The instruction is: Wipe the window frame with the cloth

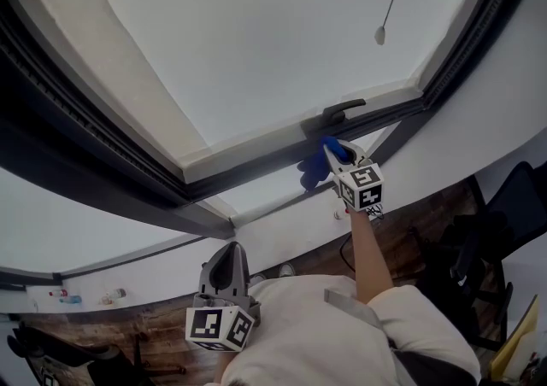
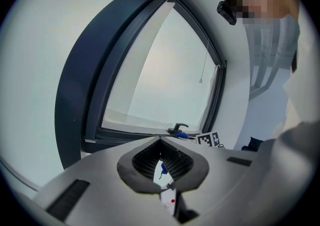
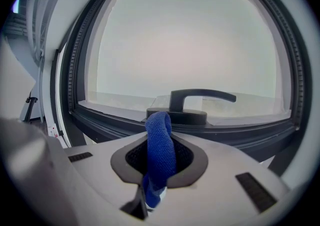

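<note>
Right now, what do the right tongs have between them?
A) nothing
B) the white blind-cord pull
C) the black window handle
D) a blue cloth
D: in the right gripper view the right tongs are closed on the blue cloth, whose folded loop sticks up in front of the black window handle, which nothing grips.

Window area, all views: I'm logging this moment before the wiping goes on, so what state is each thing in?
left claw: shut, empty, held low and away from the window.
right claw: shut on the blue cloth, up at the bottom rail.
blue cloth: pinched, with a folded loop sticking out just below the window handle.
window handle: lever lying level along the rail.
window frame: sash looks seated; whether it is latched can't be told.
</note>
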`<state>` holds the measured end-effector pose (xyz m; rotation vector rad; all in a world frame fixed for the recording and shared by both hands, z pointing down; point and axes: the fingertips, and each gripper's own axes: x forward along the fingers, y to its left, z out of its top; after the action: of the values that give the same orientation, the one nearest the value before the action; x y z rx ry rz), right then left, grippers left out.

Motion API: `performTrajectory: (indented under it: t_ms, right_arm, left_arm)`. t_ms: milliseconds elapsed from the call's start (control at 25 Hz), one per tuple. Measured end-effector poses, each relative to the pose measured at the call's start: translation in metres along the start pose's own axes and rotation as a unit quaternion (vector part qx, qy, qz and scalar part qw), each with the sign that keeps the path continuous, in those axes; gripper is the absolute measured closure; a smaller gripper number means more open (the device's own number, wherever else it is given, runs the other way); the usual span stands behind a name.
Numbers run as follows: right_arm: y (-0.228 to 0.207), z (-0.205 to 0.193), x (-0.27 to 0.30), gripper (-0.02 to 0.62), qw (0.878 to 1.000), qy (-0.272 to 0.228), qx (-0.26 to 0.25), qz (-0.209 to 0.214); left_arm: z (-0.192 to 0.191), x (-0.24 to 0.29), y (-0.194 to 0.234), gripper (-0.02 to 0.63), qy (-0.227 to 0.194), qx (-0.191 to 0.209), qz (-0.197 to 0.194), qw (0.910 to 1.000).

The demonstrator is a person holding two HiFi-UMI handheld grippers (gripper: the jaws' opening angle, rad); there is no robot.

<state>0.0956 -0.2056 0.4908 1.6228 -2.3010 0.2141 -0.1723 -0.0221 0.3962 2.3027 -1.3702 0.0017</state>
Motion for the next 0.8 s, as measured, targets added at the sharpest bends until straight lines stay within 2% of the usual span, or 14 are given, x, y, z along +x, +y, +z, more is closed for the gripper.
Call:
performTrajectory:
  t_ms: [360,600,800]
  right_arm:
    - [-0.007,-0.001,-0.001,0.545,1.000,0.003,0.011,-0.021]
    - [-0.008,0.000,-0.007,0.545,0.997,0.001,0.046,-0.055]
    - [0.028,0.008,-0.035,0.545,0.995,-0.044,0.089,-0.013]
  left_arm:
    - [-0.002,-0.010,0.011,0.601,0.001,-0.006,0.012,0.9999]
    - [0.000,-0.020,0.019,0.601,0.002,-0.011,0.010,0.9999]
    - [0.002,-0.027,0.032,0.601,0.008,-0.017,0.006,0.9998]
